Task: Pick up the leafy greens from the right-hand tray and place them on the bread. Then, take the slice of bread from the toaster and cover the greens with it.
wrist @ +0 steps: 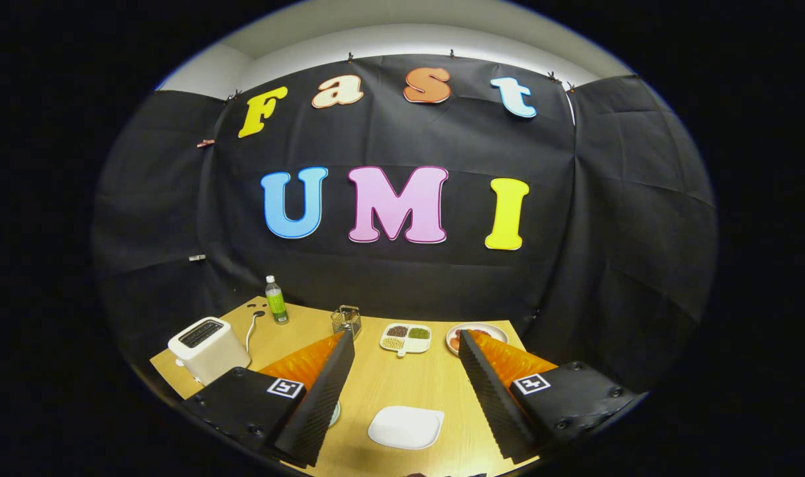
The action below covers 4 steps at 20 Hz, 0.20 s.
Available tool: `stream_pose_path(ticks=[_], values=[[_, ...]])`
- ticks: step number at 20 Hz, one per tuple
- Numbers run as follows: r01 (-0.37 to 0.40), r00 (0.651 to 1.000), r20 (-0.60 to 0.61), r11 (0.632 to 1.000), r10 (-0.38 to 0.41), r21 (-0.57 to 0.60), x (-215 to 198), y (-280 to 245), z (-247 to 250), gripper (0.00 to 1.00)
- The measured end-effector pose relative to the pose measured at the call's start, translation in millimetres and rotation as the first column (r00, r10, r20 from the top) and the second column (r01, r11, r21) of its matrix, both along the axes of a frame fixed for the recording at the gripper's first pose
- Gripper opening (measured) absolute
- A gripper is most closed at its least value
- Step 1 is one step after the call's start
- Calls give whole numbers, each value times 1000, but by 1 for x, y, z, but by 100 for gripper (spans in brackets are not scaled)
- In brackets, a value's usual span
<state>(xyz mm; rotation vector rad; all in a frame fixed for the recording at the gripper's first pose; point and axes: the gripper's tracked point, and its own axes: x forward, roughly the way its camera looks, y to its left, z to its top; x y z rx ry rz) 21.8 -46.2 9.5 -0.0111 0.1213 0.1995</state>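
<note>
My gripper (407, 336) hangs open high above a wooden table (382, 381), with its fingers wide apart and nothing between them. A white toaster (207, 348) stands at the table's left side, beyond the left finger; its top slot looks dark and I cannot tell what is in it. A white rounded plate (405, 427) lies below, between the two fingers, and its top looks bare. A round plate (476, 331) with reddish-brown food sits at the far right, half hidden by the right finger. A rim of another dish (336, 414) peeks out beside the left finger.
A white divided dish (405, 338) holding dark, green and pale grains sits at the back middle. A small clear holder (346, 320) stands left of it, and a bottle (276, 301) with a green label further left. The toaster's white cord (251, 331) trails behind it.
</note>
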Motion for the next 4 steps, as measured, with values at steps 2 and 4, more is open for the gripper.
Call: stream_pose_path(ticks=[2,4], values=[[-24,1000,-5,1000,24,-1,1,-5,-3,98],[-41,999,-14,999,41,-5,3,-8,-7,98]])
